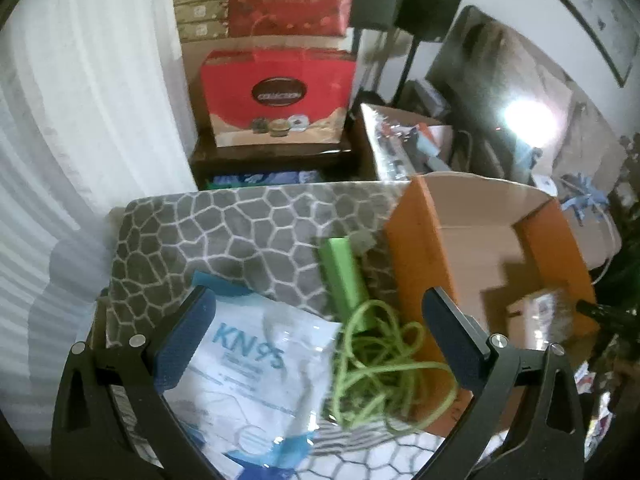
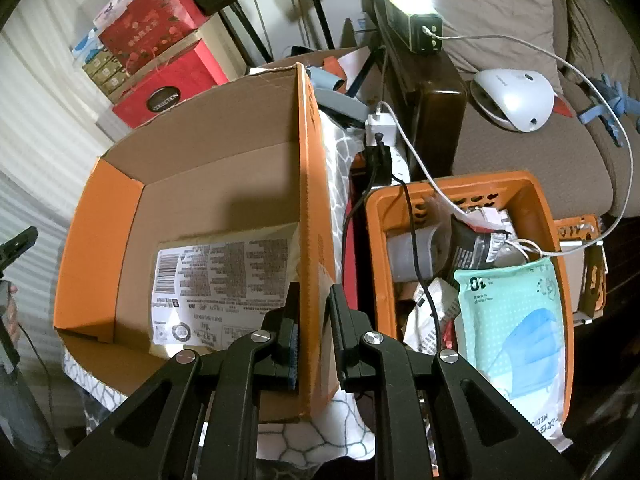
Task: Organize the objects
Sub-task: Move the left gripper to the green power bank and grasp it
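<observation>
Left claw (image 1: 320, 344): jaws wide apart, over white KN95 mask packet (image 1: 256, 364)
Right claw (image 2: 314, 332): clamped on wall of orange cardboard box (image 2: 316, 216)

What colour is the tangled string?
Bright green string, clearest in the left wrist view.

one orange cardboard box (image 2: 192, 216) holds one labelled packet (image 2: 224, 288). beside it on the patterned mat (image 1: 224, 224) lie one kn95 mask pack (image 1: 256, 376), one green block (image 1: 344, 272) and one tangle of green cord (image 1: 384, 364). one orange plastic basket (image 2: 536, 196) holds one teal mask pouch (image 2: 516, 320). two red gift boxes (image 1: 280, 96) stand stacked behind.
</observation>
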The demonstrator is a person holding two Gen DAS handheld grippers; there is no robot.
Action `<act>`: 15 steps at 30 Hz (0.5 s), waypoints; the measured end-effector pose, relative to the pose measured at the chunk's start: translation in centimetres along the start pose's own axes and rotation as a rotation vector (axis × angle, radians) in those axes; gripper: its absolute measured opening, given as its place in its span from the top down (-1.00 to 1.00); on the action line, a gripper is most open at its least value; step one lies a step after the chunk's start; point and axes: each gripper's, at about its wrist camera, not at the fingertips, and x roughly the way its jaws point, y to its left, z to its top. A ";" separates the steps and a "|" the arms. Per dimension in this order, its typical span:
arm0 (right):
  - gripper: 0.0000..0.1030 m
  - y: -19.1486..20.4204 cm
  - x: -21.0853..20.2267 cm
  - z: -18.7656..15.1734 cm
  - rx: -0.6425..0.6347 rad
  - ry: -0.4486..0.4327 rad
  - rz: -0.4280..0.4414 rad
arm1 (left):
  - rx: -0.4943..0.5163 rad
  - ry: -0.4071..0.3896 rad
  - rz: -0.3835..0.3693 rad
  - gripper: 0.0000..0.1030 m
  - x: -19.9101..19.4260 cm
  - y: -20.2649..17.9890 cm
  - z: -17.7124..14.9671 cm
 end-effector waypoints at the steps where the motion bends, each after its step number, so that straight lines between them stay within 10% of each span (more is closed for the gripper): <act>1: 0.73 0.1 0.0 0.1 0.001 0.000 -0.001 | 0.004 0.005 0.004 -1.00 0.5 0.2 0.2; 15: 0.72 0.3 0.0 0.2 -0.001 0.005 -0.012 | -0.075 0.161 -0.073 -0.67 9.3 0.7 0.8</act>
